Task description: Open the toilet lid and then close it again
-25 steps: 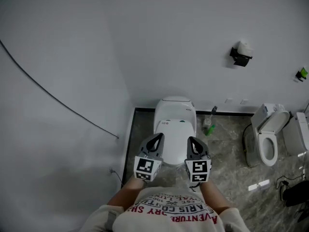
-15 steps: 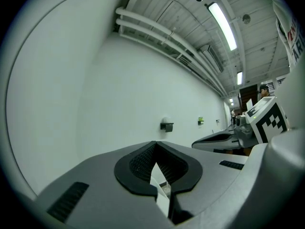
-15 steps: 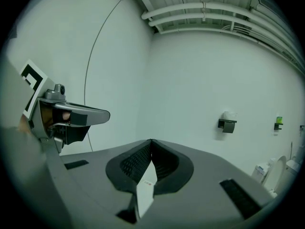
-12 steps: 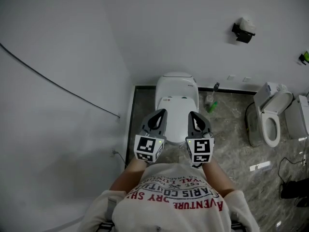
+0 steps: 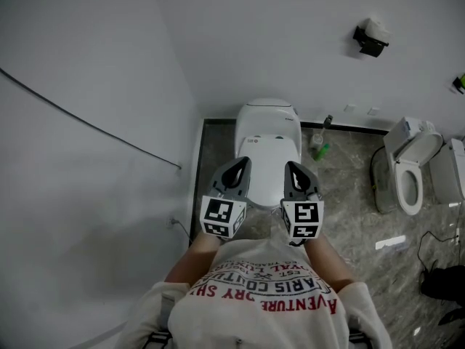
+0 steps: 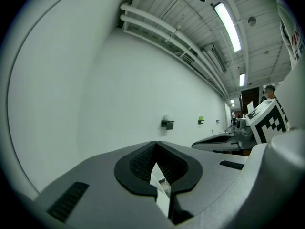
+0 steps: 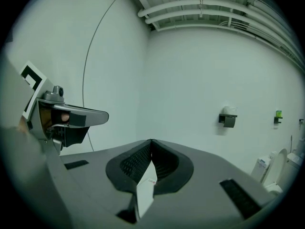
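White oval toilet lid (image 5: pixel 269 158) lies closed. The left gripper (image 5: pixel 237 167) and right gripper (image 5: pixel 296 170) hover above its front edge, fingers together and empty. Opening looks unstarted, or the task is finished.

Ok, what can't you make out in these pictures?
Head view: front sides of the toilet lid, hidden behind the left gripper and right gripper.
Both gripper views: the toilet lid, mostly blocked by the shut jaws.
Head view: green wall item, cut by the right edge.

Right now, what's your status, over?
Left gripper and right gripper shut, empty. Lid down. Nothing seen blocking it.
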`<state>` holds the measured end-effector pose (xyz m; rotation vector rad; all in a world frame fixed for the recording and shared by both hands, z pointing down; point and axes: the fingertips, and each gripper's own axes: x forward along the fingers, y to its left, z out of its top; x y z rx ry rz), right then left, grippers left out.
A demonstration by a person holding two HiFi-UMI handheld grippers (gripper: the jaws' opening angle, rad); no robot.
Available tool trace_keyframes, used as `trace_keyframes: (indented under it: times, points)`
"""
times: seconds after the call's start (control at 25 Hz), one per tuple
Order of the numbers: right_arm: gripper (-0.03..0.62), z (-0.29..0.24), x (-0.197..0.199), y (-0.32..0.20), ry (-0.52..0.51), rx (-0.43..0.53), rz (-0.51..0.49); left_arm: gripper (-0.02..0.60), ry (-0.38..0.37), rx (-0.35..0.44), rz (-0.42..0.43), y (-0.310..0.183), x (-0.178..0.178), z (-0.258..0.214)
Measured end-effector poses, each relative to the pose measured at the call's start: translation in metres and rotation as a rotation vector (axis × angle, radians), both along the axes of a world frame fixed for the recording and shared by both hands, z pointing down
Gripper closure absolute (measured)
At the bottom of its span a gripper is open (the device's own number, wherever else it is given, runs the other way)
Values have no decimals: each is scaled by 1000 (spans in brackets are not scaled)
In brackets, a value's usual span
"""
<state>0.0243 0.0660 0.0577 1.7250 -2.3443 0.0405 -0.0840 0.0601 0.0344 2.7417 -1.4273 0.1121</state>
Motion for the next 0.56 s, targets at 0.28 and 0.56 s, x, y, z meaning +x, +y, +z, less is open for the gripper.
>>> trace_keyframes:
  times: [0.28,0.56]
  points:
    - [580,6,1,-6,-36,7,33,574,-11,-17,1,-6,-10,11]
    - [580,8,0,-15,-39,-8,33,574,-21,-23,-14,-15,-17,10]
